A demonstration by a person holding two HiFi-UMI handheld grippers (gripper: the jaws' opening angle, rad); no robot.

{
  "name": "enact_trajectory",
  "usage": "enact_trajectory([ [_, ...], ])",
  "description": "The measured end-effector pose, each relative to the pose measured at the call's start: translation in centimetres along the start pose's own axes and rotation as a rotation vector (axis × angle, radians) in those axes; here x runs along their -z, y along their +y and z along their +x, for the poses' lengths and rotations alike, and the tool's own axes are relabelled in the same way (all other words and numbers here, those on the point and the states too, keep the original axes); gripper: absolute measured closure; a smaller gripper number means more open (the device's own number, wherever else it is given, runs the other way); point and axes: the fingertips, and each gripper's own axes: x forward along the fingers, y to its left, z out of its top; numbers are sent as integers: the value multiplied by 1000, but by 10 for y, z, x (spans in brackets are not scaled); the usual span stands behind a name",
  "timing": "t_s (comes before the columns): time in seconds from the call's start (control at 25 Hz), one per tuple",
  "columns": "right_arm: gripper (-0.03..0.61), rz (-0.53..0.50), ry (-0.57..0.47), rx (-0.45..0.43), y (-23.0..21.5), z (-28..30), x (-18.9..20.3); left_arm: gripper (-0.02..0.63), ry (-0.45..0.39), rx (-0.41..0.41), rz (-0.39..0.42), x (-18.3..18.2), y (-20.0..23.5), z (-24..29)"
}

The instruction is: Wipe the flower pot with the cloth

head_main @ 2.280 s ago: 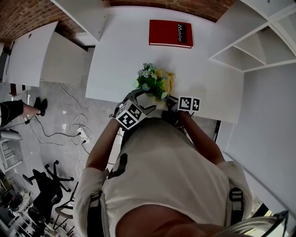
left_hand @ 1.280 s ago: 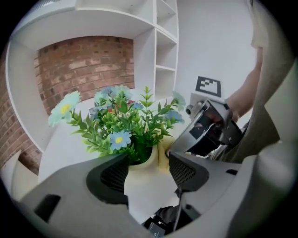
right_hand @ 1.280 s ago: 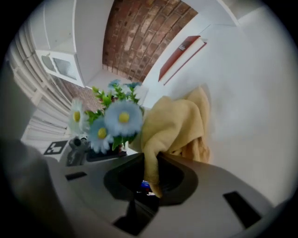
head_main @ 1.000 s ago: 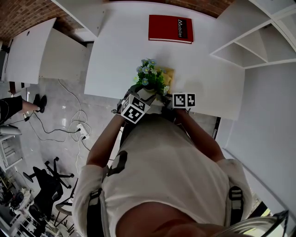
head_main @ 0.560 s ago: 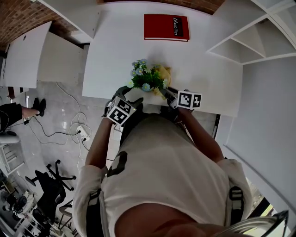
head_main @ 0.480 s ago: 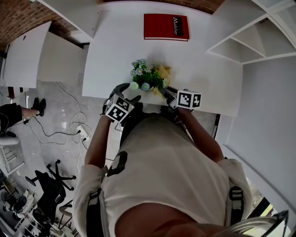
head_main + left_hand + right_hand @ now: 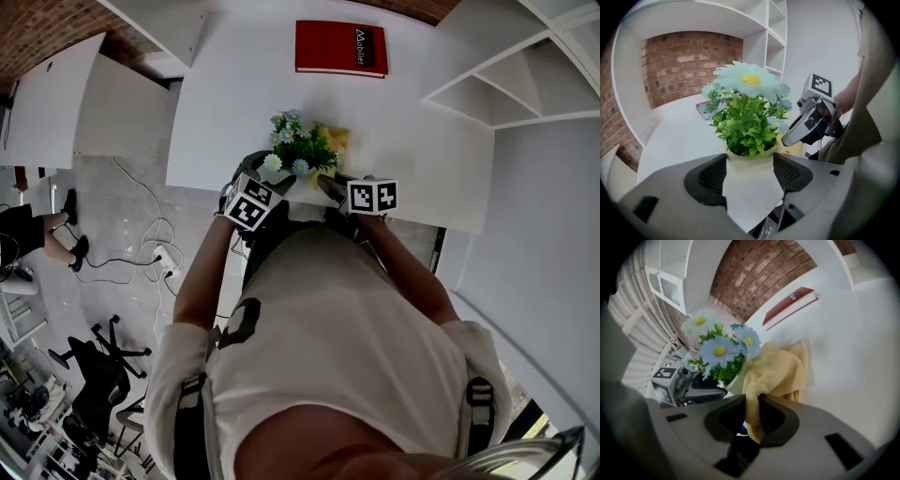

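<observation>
Left fingers (image 7: 710, 178) opening, white flower pot (image 7: 751, 187) between them holding leafy flowers (image 7: 745, 126); right fingers (image 7: 780, 420) pinching yellow cloth (image 7: 780, 369).

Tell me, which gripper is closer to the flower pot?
The left gripper. Its opening jaws flank the flower pot; the right gripper, shut on the yellow cloth, sits just beside it.

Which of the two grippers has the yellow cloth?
The right gripper, clamped on the cloth; the left gripper is opening its jaws around the flower pot.
</observation>
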Motion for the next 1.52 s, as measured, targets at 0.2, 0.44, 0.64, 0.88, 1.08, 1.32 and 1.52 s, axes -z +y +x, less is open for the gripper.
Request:
enact_trajectory([
  [0.2,508,40,23,-5,-8,8,8,298,12,-43,-54,1,-4,-1],
  [0.44,508,10,31,24,-11,3,8,298,22,-67,-140,6,-13,-5],
  [0.64,508,9,-38,13,4,-11,-14,298,47,-37,-102,13,-22,-8],
  [0.88,508,52,-162,-113,26,-26,-47,296,35,-57,-140,16,-2,-9],
  [1.08,508,54,-102,-127,24,-15,-21,295,26,-34,-145,18,-8,4],
  [1.32,508,58,-5,-59,3,0,6,299,51,-71,-193,16,-19,3],
  [1.52,508,63,7,-5,-12,3,10,299,87,-26,-184,23,-35,-3],
])
